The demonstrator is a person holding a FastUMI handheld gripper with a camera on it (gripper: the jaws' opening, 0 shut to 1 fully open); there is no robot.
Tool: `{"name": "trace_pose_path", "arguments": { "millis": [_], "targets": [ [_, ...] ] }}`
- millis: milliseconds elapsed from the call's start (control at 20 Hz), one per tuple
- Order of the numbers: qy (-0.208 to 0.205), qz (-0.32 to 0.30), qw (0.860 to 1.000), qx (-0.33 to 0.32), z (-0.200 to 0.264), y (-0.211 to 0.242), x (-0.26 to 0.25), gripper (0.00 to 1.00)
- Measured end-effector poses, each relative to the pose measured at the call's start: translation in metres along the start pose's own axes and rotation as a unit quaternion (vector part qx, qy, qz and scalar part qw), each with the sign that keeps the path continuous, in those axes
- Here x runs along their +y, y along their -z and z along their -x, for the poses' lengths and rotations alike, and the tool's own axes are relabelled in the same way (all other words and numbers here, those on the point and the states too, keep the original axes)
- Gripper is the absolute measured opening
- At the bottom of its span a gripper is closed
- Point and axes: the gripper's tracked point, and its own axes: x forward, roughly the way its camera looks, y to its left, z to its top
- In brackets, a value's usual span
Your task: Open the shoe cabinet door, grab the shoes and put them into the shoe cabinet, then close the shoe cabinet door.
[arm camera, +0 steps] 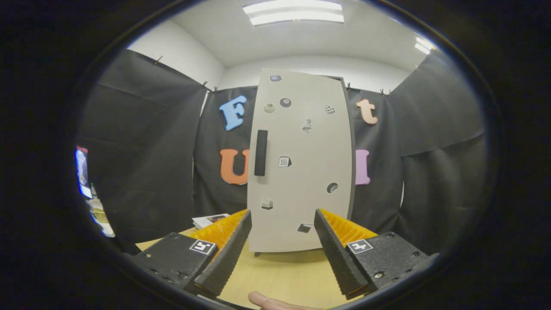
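Ahead, shoe cabinet (301, 163) door closed, booklets (210, 220) beside it, jaws spread, empty.

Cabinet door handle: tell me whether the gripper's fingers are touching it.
Apart. In the gripper view the gripper is open, fingers spread over the table, while the handle sits higher on the closed cabinet door beyond them.

The gripper (282, 245) is spread wide with nothing between its fingers, and bare table (280, 275) lies ahead up to the shoe cabinet (301, 163), whose closed door (handle (260, 153) near its left edge) blocks the way; a fingertip (269, 301) lies below the fingers.
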Motion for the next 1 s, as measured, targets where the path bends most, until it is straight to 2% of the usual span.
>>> {"name": "trace_pose_path", "arguments": {
  "millis": [550,750,1000],
  "targets": [
    [0.003,0.006,1.000,-0.001,-0.002,0.003,-0.010,0.96],
    [-0.021,-0.014,1.000,-0.012,-0.001,-0.004,-0.010,0.96],
    [-0.032,-0.017,0.999,-0.007,0.002,-0.002,-0.014,0.96]
  ]
}}
